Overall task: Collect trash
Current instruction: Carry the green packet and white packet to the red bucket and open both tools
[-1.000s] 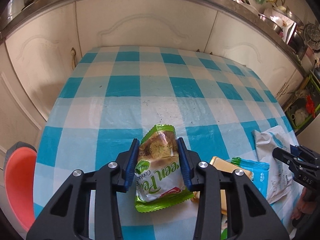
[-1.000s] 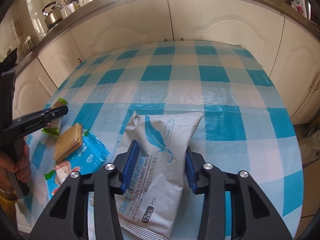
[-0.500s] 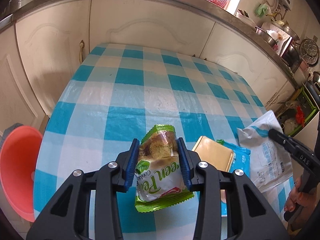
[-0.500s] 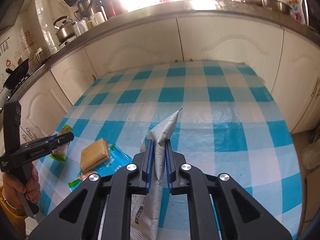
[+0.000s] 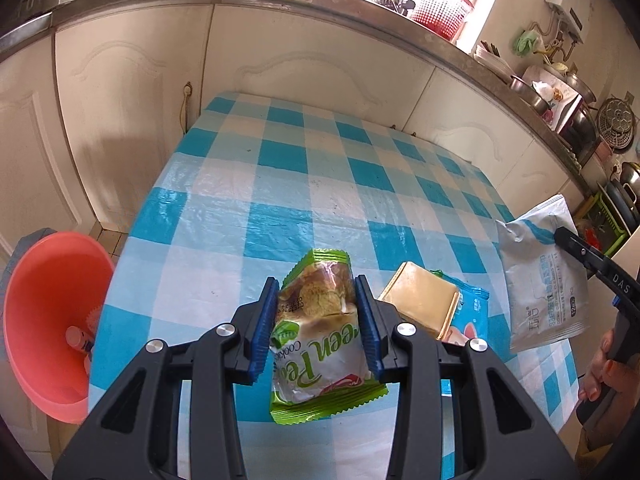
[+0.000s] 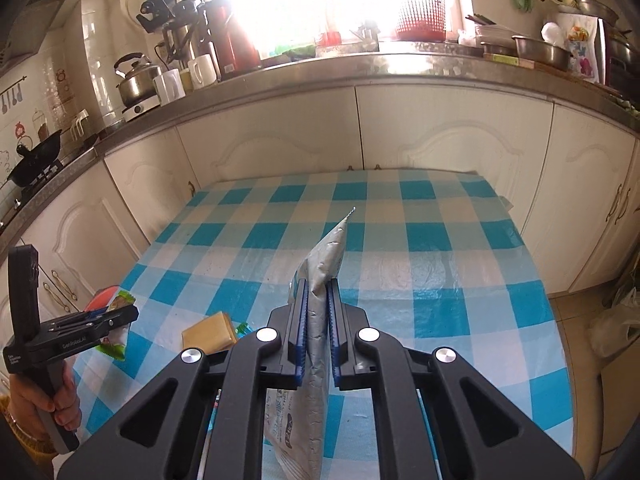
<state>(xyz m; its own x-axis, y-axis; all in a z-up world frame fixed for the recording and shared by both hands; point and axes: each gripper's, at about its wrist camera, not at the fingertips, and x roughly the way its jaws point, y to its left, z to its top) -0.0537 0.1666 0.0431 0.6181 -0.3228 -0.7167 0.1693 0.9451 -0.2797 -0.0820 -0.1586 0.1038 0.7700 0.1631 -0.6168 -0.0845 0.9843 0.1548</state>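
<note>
the table (image 5: 280,208), under a blue-and-white checked cloth, filled the field ahead of both grippers, with white kitchen cabinets (image 5: 312,56) beyond its far edge. the orange basin (image 5: 44,312) stood off the table, low to the left of the left gripper (image 5: 316,320), with a small tube lying inside it. the left gripper pinched a green cookie packet (image 5: 320,344) across its middle, pads pressed to both sides, the packet clear of the cloth. the right gripper (image 6: 318,328), its pads pressed nearly together, pinched a grey wipes pouch (image 6: 324,264) edge-on, so that the pouch stood up ahead of the fingers and hung down beneath them; in the left wrist view the pouch hung far to the right of the left gripper, off the table's edge. 2 items lay on the cloth just right of the left gripper: a tan flat pack (image 5: 424,304) resting on a blue wrapper (image 5: 472,316). step in hand, as judged: carrying 2 gripped pieces of trash away from the table. the next move probably called for bringing each over the basin, the likeliest bin, and parting the jaws only once above its mouth, since limp, light wrappers could drift or catch the rim.
</note>
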